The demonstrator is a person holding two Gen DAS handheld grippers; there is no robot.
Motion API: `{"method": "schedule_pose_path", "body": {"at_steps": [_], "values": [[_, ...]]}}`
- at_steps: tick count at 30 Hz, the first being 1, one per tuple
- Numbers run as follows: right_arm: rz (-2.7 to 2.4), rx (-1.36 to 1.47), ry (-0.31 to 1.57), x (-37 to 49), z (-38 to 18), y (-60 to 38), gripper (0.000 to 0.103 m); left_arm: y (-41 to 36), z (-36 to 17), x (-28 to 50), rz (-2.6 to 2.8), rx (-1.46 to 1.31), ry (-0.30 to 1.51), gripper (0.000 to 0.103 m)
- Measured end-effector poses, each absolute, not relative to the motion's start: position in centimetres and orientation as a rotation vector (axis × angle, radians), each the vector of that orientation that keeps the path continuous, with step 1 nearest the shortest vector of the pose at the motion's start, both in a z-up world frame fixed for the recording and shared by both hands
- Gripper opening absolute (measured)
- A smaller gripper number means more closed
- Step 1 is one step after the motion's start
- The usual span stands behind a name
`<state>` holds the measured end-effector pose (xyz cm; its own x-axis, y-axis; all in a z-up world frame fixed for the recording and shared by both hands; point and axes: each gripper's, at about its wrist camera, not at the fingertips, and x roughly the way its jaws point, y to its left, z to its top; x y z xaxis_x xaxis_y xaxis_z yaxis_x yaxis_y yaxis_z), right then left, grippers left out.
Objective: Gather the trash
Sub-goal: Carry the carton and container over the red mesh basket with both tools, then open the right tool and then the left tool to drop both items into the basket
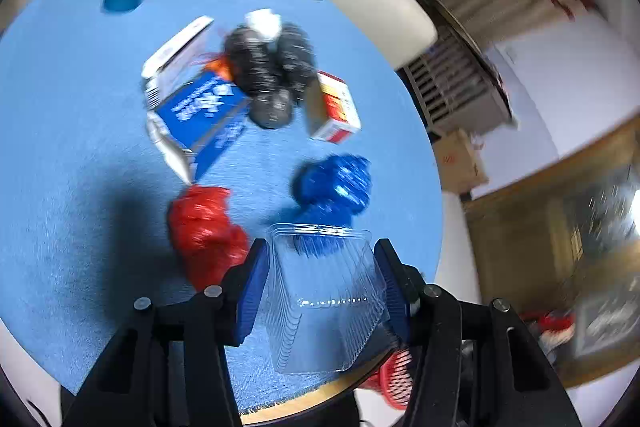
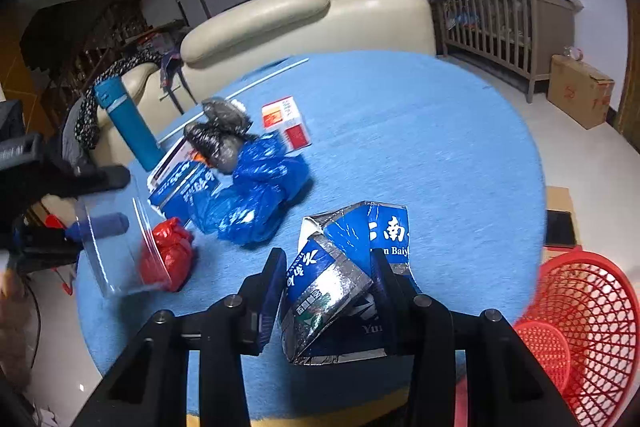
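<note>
Left wrist view, left gripper point(image 1: 322, 291) jaws clamping clear plastic container point(image 1: 324, 303), right gripper point(image 2: 328, 291) jaws gripping crushed blue carton point(image 2: 340, 279)

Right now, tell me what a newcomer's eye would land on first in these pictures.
The round table's bright blue cloth fills both views, with a heap of trash at its far side: black bags, boxes, a crumpled blue bag and a red bag. Each gripper already holds something: the left gripper a clear plastic container, the right gripper a torn blue and silver carton. A red mesh basket waits on the floor, lower right.
</note>
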<state>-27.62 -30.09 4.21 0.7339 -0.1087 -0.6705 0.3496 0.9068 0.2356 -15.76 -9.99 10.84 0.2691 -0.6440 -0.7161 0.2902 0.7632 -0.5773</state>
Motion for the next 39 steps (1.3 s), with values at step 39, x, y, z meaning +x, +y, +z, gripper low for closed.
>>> {"method": "schedule_pose_path", "body": {"at_steps": [39], "values": [[-0.622,0.687,0.763,-47.8,-1.9,-47.7,0.045,-33.3,12.0,-34.5,-1.187,0.264,0.931,0.056]]}}
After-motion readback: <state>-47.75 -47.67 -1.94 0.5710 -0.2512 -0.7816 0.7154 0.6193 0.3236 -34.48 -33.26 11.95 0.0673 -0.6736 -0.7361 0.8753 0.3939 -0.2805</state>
